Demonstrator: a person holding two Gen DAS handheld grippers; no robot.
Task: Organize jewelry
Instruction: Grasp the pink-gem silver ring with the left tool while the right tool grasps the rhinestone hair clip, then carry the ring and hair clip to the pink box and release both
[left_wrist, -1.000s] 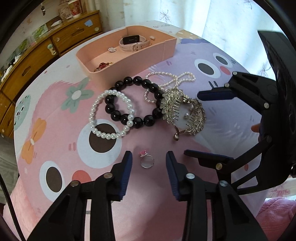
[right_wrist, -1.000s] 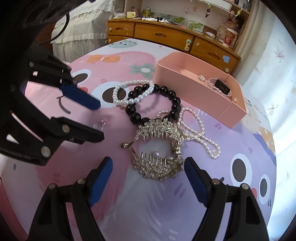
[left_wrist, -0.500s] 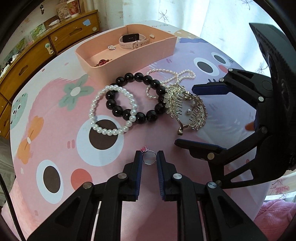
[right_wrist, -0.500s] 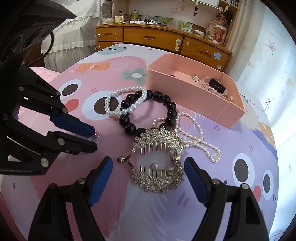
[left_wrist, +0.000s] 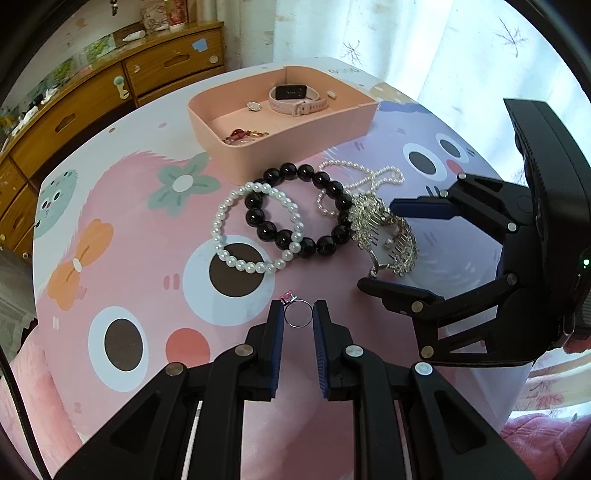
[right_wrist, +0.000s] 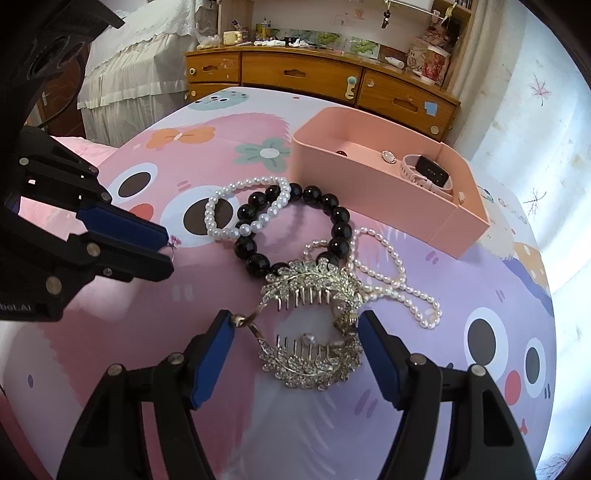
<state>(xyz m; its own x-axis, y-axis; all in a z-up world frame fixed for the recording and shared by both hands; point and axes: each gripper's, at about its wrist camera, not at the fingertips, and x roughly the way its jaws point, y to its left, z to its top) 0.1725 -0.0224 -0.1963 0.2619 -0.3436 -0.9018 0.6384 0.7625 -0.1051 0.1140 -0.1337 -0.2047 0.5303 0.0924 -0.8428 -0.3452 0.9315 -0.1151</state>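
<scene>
My left gripper (left_wrist: 298, 314) is shut on a small silver ring with a pink stone (left_wrist: 297, 313) and holds it just above the tablecloth. My right gripper (right_wrist: 293, 349) is open, its fingers on either side of a silver rhinestone hair comb (right_wrist: 314, 328). A black bead bracelet (left_wrist: 299, 218), a white pearl bracelet (left_wrist: 255, 229) and a pearl necklace (right_wrist: 391, 273) lie beside the comb. The pink tray (left_wrist: 295, 144) behind them holds a pink watch (left_wrist: 295, 98), a small brooch and a red piece.
The round table has a cartoon cloth (left_wrist: 122, 229) in pink and purple. A wooden dresser (right_wrist: 314, 79) stands behind it, a bed (right_wrist: 147, 48) to the far left, and a white curtain (left_wrist: 406, 48) at the window side.
My left gripper closed on the ring and has lifted it slightly. My right gripper moved forward until its open fingers bracket the comb.
</scene>
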